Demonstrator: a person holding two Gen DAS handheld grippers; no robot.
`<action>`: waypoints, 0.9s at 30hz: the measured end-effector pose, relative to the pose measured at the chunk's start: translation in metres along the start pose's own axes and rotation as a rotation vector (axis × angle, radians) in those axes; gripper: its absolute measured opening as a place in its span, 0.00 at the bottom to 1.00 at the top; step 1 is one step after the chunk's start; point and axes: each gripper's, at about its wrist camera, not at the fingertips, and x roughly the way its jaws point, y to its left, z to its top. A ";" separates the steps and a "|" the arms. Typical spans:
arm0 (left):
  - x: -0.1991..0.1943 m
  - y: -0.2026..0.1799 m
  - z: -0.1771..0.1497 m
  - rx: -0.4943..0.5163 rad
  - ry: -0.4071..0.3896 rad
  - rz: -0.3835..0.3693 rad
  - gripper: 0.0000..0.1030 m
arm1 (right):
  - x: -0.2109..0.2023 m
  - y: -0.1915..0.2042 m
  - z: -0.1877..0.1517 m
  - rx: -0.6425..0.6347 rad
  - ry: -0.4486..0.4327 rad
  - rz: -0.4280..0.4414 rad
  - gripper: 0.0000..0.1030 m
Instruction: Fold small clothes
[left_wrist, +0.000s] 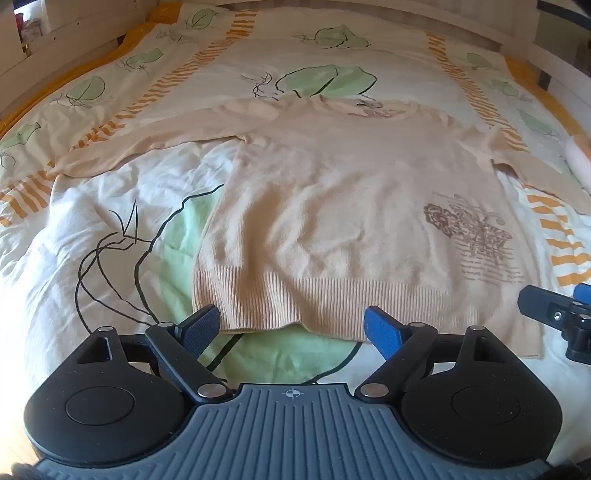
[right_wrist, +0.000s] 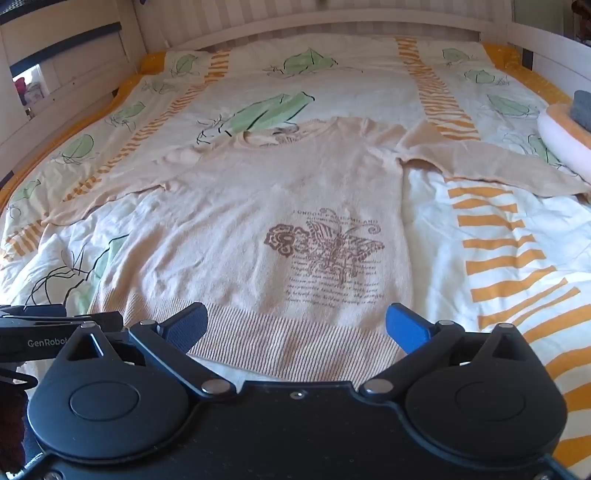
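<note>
A cream knit sweater (left_wrist: 332, 206) lies flat, front up, on a bed (right_wrist: 498, 229) w/ a duvet printed in green leaves and orange stripes. The ribbed hem (right_wrist: 288, 343) sits at the bed's near edge; the neckline points toward the far edge & the headboard (right_wrist: 332, 26). A brown butterfly print (right_wrist: 325, 251) w/ lines of script sits on the lower front, toward the right side. Both sleeves are spread out: the left sleeve (left_wrist: 147, 136) runs toward the bed's left edge, the right sleeve (right_wrist: 498, 166) toward the right edge, where a pale rolled item (right_wrist: 561, 136) lies nearby. The left claw (left_wrist: 291, 328) hangs over the hem's left part, jaws wide apart, nothing clamped; its blue pads (left_wrist: 382, 332) frame the ribbing w/o pressing it. The right claw (right_wrist: 295, 325) hangs over the hem's right part, jaws spread fully, also empty; whether pads touch the fabric can't be told. In the left wrist view, the right claw shows at the right margin; in the right wrist view, the left claw shows at the left margin.
</note>
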 end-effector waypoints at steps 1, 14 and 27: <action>0.000 0.000 0.000 0.002 0.000 0.002 0.83 | -0.001 0.000 -0.001 0.002 -0.001 -0.004 0.99; 0.001 0.006 -0.001 -0.010 0.012 0.001 0.83 | 0.013 -0.006 -0.003 0.049 0.102 -0.012 0.99; 0.008 0.009 -0.001 -0.015 0.021 0.009 0.83 | 0.019 -0.001 -0.001 0.027 0.127 -0.042 0.99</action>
